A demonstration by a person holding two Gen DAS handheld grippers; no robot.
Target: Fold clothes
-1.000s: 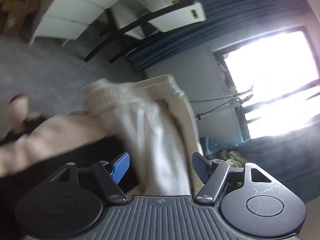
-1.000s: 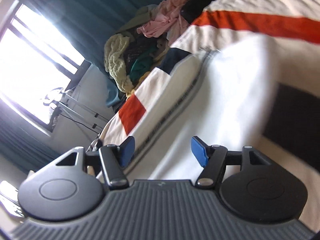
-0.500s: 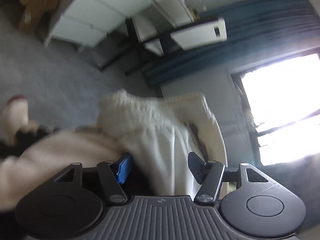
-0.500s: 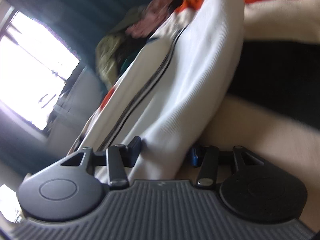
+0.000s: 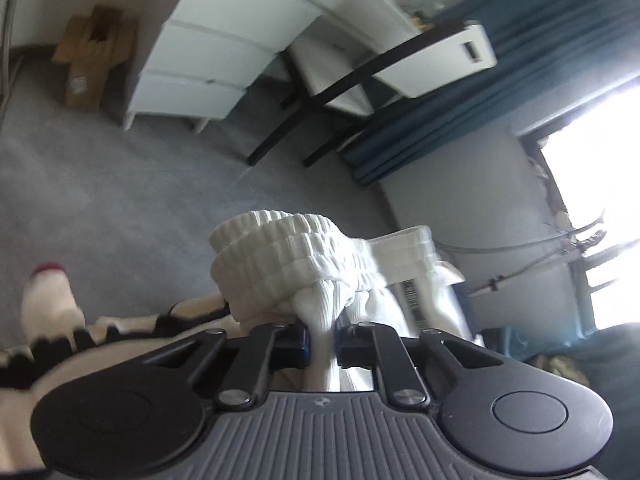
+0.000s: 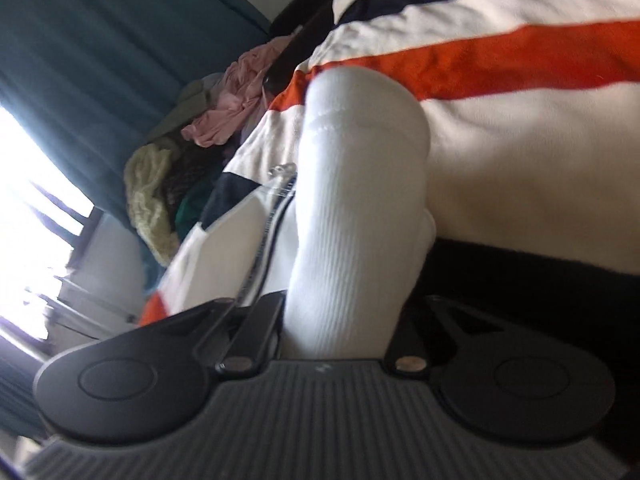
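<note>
White ribbed knit garment (image 5: 320, 280) held at two points for folding.
Left gripper (image 5: 320, 346) and right gripper (image 6: 340, 320) each clench a bunched fold, keeping the fabric controlled.

Bedroom: striped bedding (image 6: 500, 52), white dresser (image 5: 208, 56), clothes pile (image 6: 188, 152).

There are two grippers. The left gripper (image 5: 321, 346) pinches one white ribbed garment (image 5: 288, 256), and the right gripper (image 6: 340, 320) pinches one too (image 6: 356, 208). I cannot tell if it is the same piece of cloth.

In the left view there is one white dresser (image 5: 208, 44) with three drawers. There is one cardboard box (image 5: 94, 52) on the floor, one dark chair (image 5: 360, 80), one blue curtain (image 5: 500, 80) and one bright window (image 5: 600, 208).

In the right view there is one striped blanket (image 6: 520, 92). It has one long orange stripe. There is one pile of clothes (image 6: 192, 152) beside it, one teal curtain (image 6: 100, 40) and one window (image 6: 28, 200).
</note>
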